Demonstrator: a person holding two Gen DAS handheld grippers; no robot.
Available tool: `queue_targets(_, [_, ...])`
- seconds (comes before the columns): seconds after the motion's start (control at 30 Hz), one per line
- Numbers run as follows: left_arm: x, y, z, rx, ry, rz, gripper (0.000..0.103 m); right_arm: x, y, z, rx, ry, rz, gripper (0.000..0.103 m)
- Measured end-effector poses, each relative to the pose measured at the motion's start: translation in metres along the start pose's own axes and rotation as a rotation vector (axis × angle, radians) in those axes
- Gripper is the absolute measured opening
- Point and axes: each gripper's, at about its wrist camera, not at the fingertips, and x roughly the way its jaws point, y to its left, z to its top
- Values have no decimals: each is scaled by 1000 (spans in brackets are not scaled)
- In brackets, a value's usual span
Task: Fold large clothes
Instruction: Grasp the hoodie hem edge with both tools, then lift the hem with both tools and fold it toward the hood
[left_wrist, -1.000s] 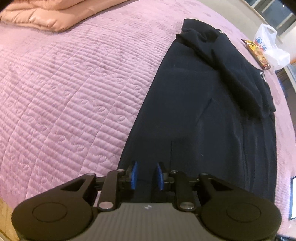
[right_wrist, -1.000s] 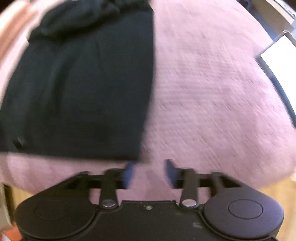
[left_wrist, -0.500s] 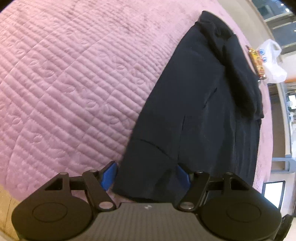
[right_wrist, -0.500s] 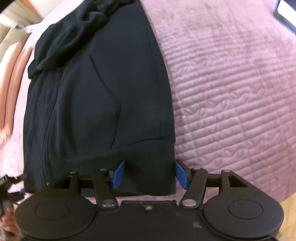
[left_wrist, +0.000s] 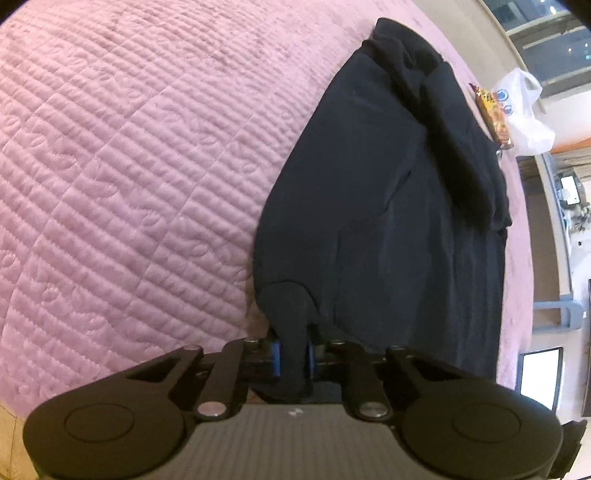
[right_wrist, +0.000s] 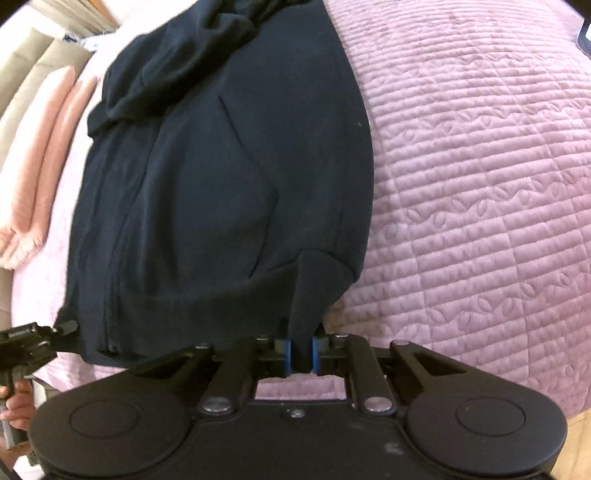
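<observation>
A dark garment (left_wrist: 388, 206) is laid lengthwise on the pink quilted bedspread (left_wrist: 129, 166) of a bed, its near hem at the edge closest to both cameras. A bunched portion of the same fabric is piled across the far end of the garment.

The left tongs (left_wrist: 293, 356) have just been closing and are now clamped on one near corner of the hem. A pinched fold of dark cloth is gripped between the blue pads (left_wrist: 275, 356) and is drawn up slightly from the bedspread.

The right tongs (right_wrist: 302, 354) have likewise just been closing and are clamped on the opposite near corner. A ridge of fabric is held between their blue pads (right_wrist: 289, 352). In the right wrist view the garment (right_wrist: 221, 166) is seen with the bedspread (right_wrist: 480, 184) bare on its right side.

Folded pink bedding (right_wrist: 40, 166) lies beyond the garment at the left of the right wrist view. A white plastic bag (left_wrist: 524, 110) and a snack packet (left_wrist: 495, 114) rest near the far end of the garment in the left wrist view.
</observation>
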Motion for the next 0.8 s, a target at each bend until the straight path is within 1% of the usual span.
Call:
queue_targets(0.03, [-3, -3, 2, 20, -10, -4, 11, -5, 1, 3, 0, -15, 12, 12])
queue_targets(0.1, [-12, -18, 11, 51, -50, -49, 11, -16, 5, 13, -13, -54, 35, 12])
queue_targets(0.17, [-22, -32, 28, 37, -95, -140, 11, -28, 16, 27, -41, -101, 49, 11])
queue_targets(0.23, [-28, -48, 51, 48, -152, -212, 11, -37, 31, 47, -84, -159, 50, 11])
queue_targets(0.27, [-29, -57, 62, 58, -176, -231, 11, -39, 39, 60, -108, -195, 42, 11])
queue_targets(0.33, [-26, -75, 94, 79, -232, -286, 11, -42, 49, 93, -149, -270, 22, 11])
queue_targets(0.4, [-20, -91, 126, 102, -287, -306, 11, -39, 57, 126, -165, -346, 3, 11])
queue_targets(0.43, [-14, -100, 147, 102, -327, -310, 11, -37, 62, 147, -165, -402, -21, 12])
queue_targets(0.47, [-9, -107, 164, 101, -359, -312, 18, -33, 63, 162, -154, -442, -49, 13])
queue_targets(0.5, [-3, -112, 180, 89, -384, -303, 24, -28, 67, 182, -128, -479, -89, 22])
queue_targets(0.53, [1, -116, 195, 58, -401, -290, 44, -24, 68, 197, -107, -495, -115, 44])
queue_targets(0.57, [4, -116, 208, 26, -414, -298, 63, -22, 68, 208, -83, -503, -141, 53])
queue_targets(0.6, [5, -113, 216, 7, -436, -315, 67, -23, 69, 215, -61, -518, -149, 61])
queue_targets(0.63, [6, -110, 222, 5, -451, -312, 69, -24, 69, 217, -55, -532, -143, 62])
queue_targets(0.67, [11, -108, 226, 21, -447, -295, 69, -22, 70, 216, -58, -536, -139, 64])
queue_targets(0.7, [16, -107, 230, 54, -423, -268, 68, -18, 71, 215, -63, -528, -152, 68])
queue_targets(0.8, [36, -109, 242, 190, -335, -164, 67, 5, 72, 212, -72, -456, -213, 68])
